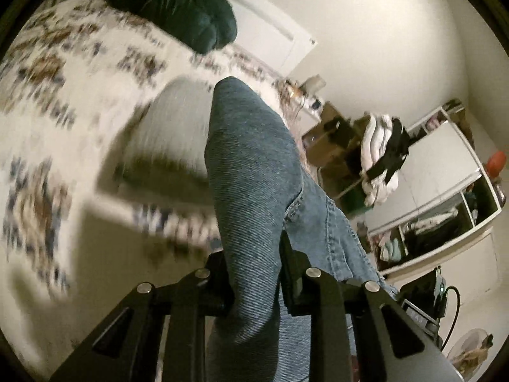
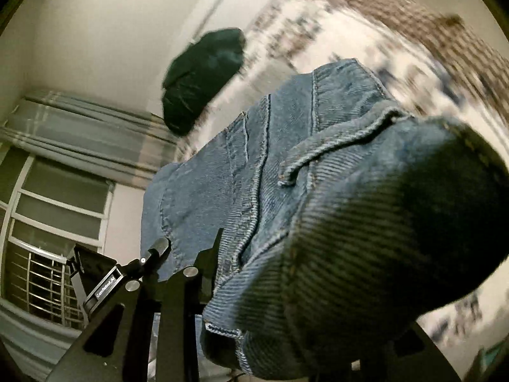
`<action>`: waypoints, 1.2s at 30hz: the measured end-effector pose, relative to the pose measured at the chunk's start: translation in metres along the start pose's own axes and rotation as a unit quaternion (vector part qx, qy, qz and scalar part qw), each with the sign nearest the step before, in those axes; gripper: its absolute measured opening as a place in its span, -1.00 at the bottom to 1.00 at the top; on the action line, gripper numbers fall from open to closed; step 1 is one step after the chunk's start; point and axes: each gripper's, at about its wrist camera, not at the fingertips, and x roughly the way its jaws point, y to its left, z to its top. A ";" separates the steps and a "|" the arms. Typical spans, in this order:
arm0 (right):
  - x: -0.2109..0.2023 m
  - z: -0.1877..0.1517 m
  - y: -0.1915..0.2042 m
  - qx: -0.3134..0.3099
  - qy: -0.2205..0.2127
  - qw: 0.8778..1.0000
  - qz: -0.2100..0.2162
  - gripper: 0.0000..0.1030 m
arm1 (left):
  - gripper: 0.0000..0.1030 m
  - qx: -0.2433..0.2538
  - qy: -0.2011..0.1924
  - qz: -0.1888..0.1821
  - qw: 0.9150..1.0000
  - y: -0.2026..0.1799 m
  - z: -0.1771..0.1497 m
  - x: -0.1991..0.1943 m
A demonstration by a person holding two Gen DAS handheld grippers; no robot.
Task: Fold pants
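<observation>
Jeans (image 1: 254,172) rise pinched between the left gripper's (image 1: 254,273) fingers; bunched denim hides the right gripper's (image 2: 254,286) closure, so I cannot tell.

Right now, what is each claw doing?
Left gripper: shut on the jeans.
Right gripper: holding the jeans too, fingers mostly hidden by denim.

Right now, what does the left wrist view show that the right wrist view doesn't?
Left only: white shelving unit, pile of white and black clothes.

Right only: barred window, striped grey curtain.

Both: blue denim jeans pinched in each hand-held gripper, left and right; dark green bundle on the patterned bedspread.
</observation>
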 end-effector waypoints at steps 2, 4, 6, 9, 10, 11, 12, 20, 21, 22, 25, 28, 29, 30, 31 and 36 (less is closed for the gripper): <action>0.028 0.039 0.020 -0.009 -0.014 1.000 0.006 -0.36 | -0.61 0.000 -0.008 -0.005 1.000 0.007 0.040 0.017; 0.060 0.074 0.034 -0.012 -0.022 1.000 0.011 -0.36 | -0.61 0.002 -0.014 -0.005 1.000 0.017 0.077 0.039; 0.098 0.111 0.040 -0.015 -0.028 0.999 0.015 -0.36 | -0.61 0.000 -0.014 -0.007 1.000 0.031 0.112 0.066; 0.152 0.153 0.042 -0.012 -0.031 0.999 0.013 -0.36 | -0.60 -0.004 -0.003 0.000 1.000 0.060 0.152 0.112; 0.171 0.164 0.038 -0.012 -0.029 0.999 0.009 -0.36 | -0.60 -0.005 0.003 0.009 1.000 0.069 0.160 0.127; 0.188 0.172 0.032 -0.011 -0.025 1.000 0.006 -0.36 | -0.59 -0.007 0.013 0.020 1.000 0.085 0.166 0.145; 0.206 0.176 0.025 -0.009 -0.018 1.000 -0.002 -0.36 | -0.59 -0.015 0.030 0.030 0.999 0.101 0.169 0.162; 0.250 0.178 -0.020 0.038 0.052 0.997 -0.032 -0.07 | -0.26 -0.062 0.085 0.040 0.994 0.158 0.157 0.174; 0.244 0.176 -0.020 0.038 0.055 0.997 -0.039 -0.06 | -0.25 -0.060 0.086 0.045 0.993 0.155 0.157 0.168; 0.235 0.173 -0.020 0.036 0.056 0.996 -0.053 0.01 | -0.25 -0.054 0.080 0.059 0.994 0.151 0.155 0.157; 0.213 0.164 -0.015 0.020 0.051 0.994 -0.090 0.08 | -0.26 -0.033 0.069 0.092 0.993 0.135 0.150 0.133; 0.197 0.160 -0.004 -0.009 0.046 0.986 -0.162 0.18 | -0.28 0.014 0.067 0.158 0.985 0.110 0.141 0.113; 0.192 0.158 0.007 -0.031 0.041 0.980 -0.195 0.19 | -0.27 0.033 0.066 0.176 0.982 0.099 0.137 0.108; 0.186 0.156 0.016 -0.050 0.036 0.973 -0.220 0.24 | -0.08 0.046 0.065 0.188 0.979 0.094 0.135 0.105; 0.182 0.154 0.026 -0.072 0.031 0.965 -0.252 0.39 | 0.10 0.071 0.066 0.215 0.972 0.079 0.129 0.101; 0.152 0.141 0.078 -0.154 -0.005 0.923 -0.354 0.94 | 0.83 0.127 0.057 0.249 0.958 0.035 0.112 0.082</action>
